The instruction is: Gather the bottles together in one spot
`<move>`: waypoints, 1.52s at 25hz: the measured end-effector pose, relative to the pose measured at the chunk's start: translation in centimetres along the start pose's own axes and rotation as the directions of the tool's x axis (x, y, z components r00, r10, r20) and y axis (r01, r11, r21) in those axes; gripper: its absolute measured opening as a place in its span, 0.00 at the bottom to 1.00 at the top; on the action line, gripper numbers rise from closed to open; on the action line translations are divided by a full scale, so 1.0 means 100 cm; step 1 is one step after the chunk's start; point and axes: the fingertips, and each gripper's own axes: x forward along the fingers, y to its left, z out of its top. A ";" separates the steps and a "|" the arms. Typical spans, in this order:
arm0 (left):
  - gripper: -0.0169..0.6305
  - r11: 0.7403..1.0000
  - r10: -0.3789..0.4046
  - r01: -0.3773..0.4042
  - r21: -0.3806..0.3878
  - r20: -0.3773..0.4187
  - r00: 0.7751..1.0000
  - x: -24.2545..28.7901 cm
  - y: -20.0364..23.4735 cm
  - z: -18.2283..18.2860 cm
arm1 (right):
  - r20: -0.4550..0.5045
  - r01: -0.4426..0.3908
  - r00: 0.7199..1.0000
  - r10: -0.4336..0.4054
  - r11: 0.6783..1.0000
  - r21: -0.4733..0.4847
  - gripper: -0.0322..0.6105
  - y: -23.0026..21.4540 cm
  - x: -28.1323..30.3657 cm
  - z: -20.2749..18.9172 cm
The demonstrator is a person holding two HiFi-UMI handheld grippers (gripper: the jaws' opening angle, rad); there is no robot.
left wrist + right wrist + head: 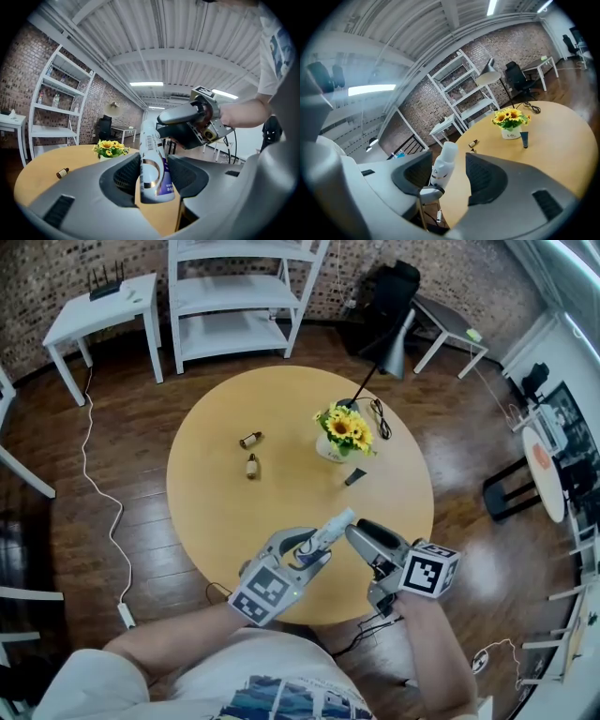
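My left gripper (314, 546) is shut on a white bottle (331, 528) with a purple label (153, 165), held above the near edge of the round wooden table (216, 512). The bottle's cap end points toward my right gripper (371, 559), which stands open just to the right and apart from it. In the right gripper view the bottle (442, 163) shows beyond the gap of the open right gripper (447, 174). Two small brown bottles (250, 439) (251, 466) lie side by side on the far left of the table. A dark tube (355, 476) lies by the flowers.
A white vase of sunflowers (343, 432) stands right of the table's centre, with a black desk lamp (386, 351) and a coiled cable (380, 418) behind it. A white shelf unit (239, 296) and a white side table (103, 306) stand beyond. A power cable (94, 484) runs over the floor.
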 end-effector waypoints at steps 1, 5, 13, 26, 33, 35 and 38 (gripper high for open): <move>0.32 1.000 -0.005 0.005 0.018 0.009 1.000 -0.003 -0.004 0.001 | 0.008 -0.016 1.000 0.016 1.000 0.018 0.41 0.004 0.001 -0.001; 0.32 0.997 -0.014 0.012 0.073 0.034 0.999 -0.012 -0.016 0.004 | 0.040 -0.069 0.997 0.066 0.994 0.081 0.36 0.019 0.002 -0.004; 0.32 0.995 -0.016 0.012 0.096 0.041 0.999 -0.016 -0.027 -0.002 | 0.061 -0.065 0.996 0.060 0.994 0.084 0.21 0.027 -0.003 -0.009; 0.34 0.994 -0.070 0.073 0.078 -0.028 0.997 -0.003 -0.034 -0.020 | 0.008 0.000 1.000 0.001 0.996 -0.089 0.21 0.026 -0.004 -0.012; 0.34 0.999 -0.040 0.041 0.003 -0.085 0.996 -0.011 -0.009 -0.033 | -0.019 0.076 0.996 -0.084 0.962 -0.261 0.21 0.000 0.007 -0.006; 0.33 0.999 -0.026 0.023 -0.029 -0.107 0.994 -0.015 -0.001 -0.041 | -0.023 0.103 0.993 -0.115 0.949 -0.298 0.21 -0.015 0.011 -0.003; 0.33 0.993 -0.013 -0.005 -0.119 -0.148 0.989 -0.022 0.012 -0.057 | -0.016 0.153 0.985 -0.170 0.924 -0.351 0.21 -0.041 0.021 0.001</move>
